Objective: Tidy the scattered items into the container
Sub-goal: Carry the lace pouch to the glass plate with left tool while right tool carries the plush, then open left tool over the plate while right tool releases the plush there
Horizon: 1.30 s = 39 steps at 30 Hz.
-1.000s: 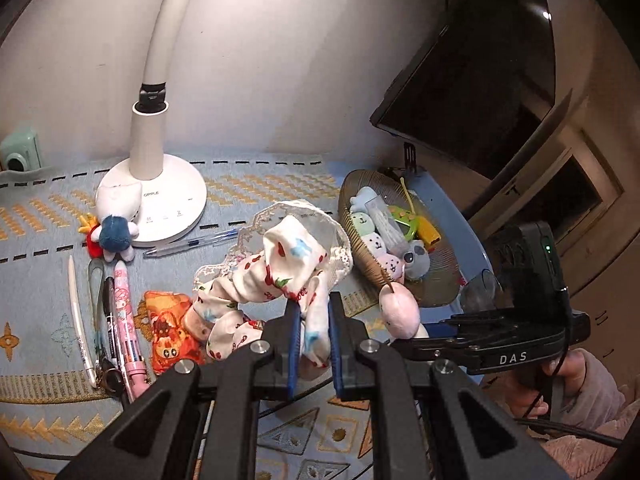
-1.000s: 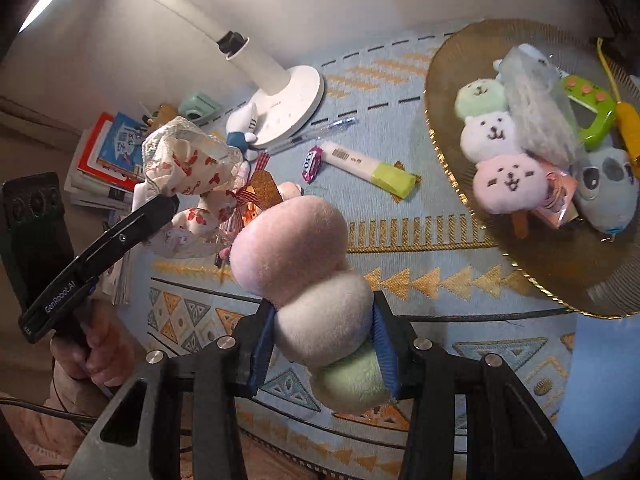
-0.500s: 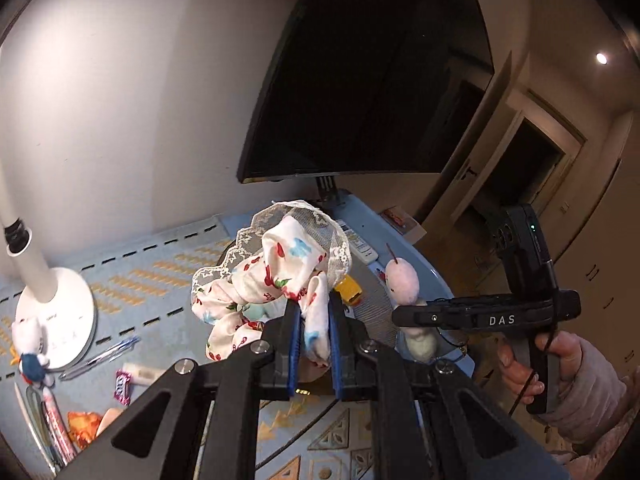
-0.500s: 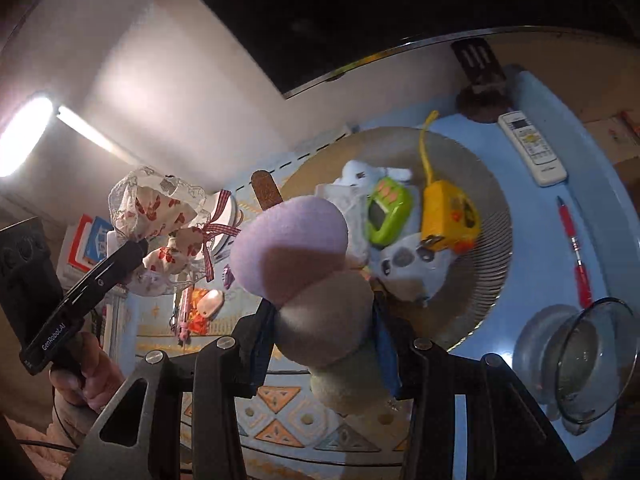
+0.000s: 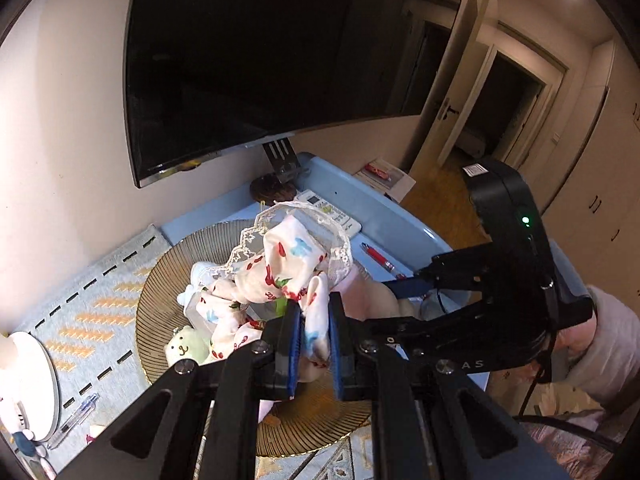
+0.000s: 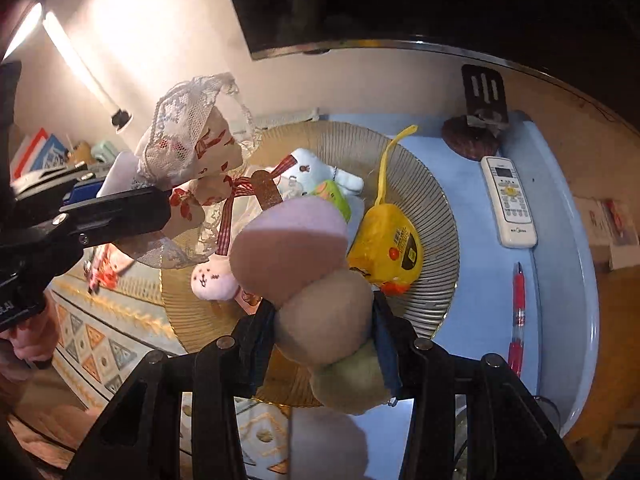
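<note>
A ribbed golden dish [image 6: 436, 216] sits where the patterned mat meets the blue tray, already holding small plush animals, a green toy and a yellow one [image 6: 386, 250]. A lace-trimmed floral cloth pouch [image 5: 280, 268] hangs above its middle. A pink, beige and green plush dango [image 6: 316, 288] hovers over its near rim.
</note>
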Available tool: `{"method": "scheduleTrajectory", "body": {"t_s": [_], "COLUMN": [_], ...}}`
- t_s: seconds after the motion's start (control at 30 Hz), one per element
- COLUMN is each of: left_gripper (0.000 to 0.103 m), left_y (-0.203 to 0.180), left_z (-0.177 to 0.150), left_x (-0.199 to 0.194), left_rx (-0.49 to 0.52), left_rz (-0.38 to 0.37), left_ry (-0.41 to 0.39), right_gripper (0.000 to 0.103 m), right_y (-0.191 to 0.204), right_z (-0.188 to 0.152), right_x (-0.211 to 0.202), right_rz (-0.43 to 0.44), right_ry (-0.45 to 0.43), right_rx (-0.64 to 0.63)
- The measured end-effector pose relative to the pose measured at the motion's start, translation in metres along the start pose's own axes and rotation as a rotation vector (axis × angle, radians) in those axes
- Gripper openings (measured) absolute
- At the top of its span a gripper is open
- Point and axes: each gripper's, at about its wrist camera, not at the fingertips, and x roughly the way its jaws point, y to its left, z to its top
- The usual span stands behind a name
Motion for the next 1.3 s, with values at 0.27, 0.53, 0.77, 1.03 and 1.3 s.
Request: {"method": "scheduleTrajectory", "body": {"t_s": [0.27,0.53,0.77,1.03,1.3], "left_gripper": [0.009,0.014,0.067,0.070,0.070], "left_y": [-0.016,-0.014,-0.013,-0.004,0.012], "left_z": [-0.045,-0.064,-0.067,-0.074,-0.107], "left_x": [0.027,0.043,0.025,0.017,-0.008], "left_rx": [0.080,0.072,0.011,-0.084,-0.172], "left_rz": [0.019,0.019,0.006,-0.008,-0.001], "left_ry": [0.154,0.210,0.187,0.155,0.165], "right_gripper": [0.046,0.057,0.067,0.067,0.067], "right_y": [0.014,0.025,0.018,0.010,0.040], "right_z": [-0.009,-0.012,-0.015,-0.025,-0.029], "right_x": [0.030,0.032,0.009,-0.014,-0.030], "right_rz": [-0.065,-0.172,-0.203,-0.291,-0.179], "right_ry": [0.085,0.121,0.087,0.076,0.028], "right_rx": [-0.185,-0.269,-0.255,-0.184,-0.089]}}
